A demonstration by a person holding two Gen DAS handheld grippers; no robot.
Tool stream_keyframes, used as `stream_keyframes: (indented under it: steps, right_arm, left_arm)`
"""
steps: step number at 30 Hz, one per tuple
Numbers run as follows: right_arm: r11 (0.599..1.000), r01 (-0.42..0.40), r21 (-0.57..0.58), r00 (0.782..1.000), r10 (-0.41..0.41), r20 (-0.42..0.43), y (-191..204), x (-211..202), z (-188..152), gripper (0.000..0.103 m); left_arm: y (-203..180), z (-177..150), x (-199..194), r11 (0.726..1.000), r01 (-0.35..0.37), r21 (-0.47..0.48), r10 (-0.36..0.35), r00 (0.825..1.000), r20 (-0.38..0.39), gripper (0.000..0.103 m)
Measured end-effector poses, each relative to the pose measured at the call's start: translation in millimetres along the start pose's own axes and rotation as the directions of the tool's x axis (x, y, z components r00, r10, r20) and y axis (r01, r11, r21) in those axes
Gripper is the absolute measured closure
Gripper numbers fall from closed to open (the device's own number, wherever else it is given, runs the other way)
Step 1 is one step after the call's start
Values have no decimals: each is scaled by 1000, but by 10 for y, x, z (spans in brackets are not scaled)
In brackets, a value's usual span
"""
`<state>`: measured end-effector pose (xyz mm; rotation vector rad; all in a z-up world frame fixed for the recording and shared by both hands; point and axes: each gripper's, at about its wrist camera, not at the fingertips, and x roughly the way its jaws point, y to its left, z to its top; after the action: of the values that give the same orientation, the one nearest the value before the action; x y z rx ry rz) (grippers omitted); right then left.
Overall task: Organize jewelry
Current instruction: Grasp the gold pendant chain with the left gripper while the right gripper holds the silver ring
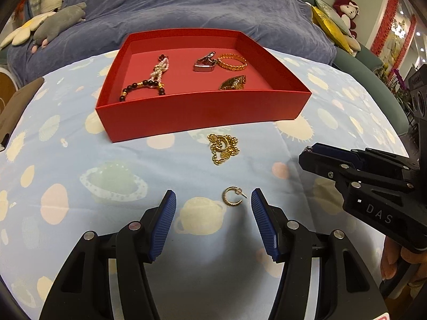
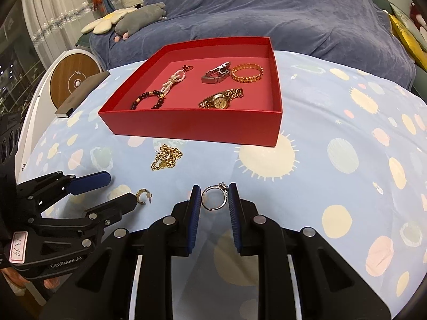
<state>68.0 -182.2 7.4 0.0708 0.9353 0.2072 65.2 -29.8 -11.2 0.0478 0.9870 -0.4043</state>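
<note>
Between the right fingers (image 2: 214, 196) a silver ring (image 2: 214, 196) is pinched above the desk (image 2: 333, 122). Left fingers (image 1: 213, 200) gape wide around a gold earring (image 1: 232, 196) lying on the cloth. Beyond lie a gold chain (image 1: 223, 148) and the red box (image 1: 197, 114).

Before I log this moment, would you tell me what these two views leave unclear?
- Ring: in the left wrist view only a glint shows at the right gripper, whose shut fingers hide it.
- Gold watch: in the left wrist view the red box front wall cuts off its lower part; dial unreadable.
- Gold chain pile: tangled; separate pieces cannot be counted in either view.
- Left gripper: open around the hoop earring; contact unclear.
</note>
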Motion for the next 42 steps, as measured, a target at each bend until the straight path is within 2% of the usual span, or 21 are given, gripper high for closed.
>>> stream_keyframes:
  steps: [8, 17, 20, 24, 29, 35, 37, 42]
  right_arm:
    - [1000, -2, 12, 1000, 2, 1, -76, -43, -41, 82]
    - [1000, -3, 28, 1000, 3, 6, -127, -75, -40, 82]
    - [999, -9, 34, 1000, 9, 5, -130, -76, -41, 83]
    - [999, -14, 35, 1000, 13, 11, -130, -101, -24, 83]
    - [999, -13, 49, 1000, 12, 16, -173, -124, -18, 83]
    - [998, -14, 57, 1000, 13, 20, -201, -147, -5, 83]
    - [998, -15, 58, 1000, 13, 21, -200, -157, -6, 83]
    - [998, -17, 63, 999, 15, 29, -212, -179, 21, 83]
  left_arm:
    - [-120, 27, 142, 999, -32, 10, 32, 999, -5, 47]
    - [-25, 113, 191, 998, -61, -16, 61, 998, 14, 48]
    - [-16, 157, 221, 998, -60, -8, 60, 998, 32, 62]
    - [-39, 190, 276, 995, -97, 30, 94, 993, 69, 80]
    - [-148, 206, 321, 990, -116, 83, 109, 991, 80, 82]
    - [-185, 233, 353, 986, -131, 103, 123, 989, 79, 82]
    - [-188, 234, 350, 986, -126, 106, 118, 990, 80, 101]
    - [-123, 212, 286, 993, -87, 80, 82, 994, 65, 101]
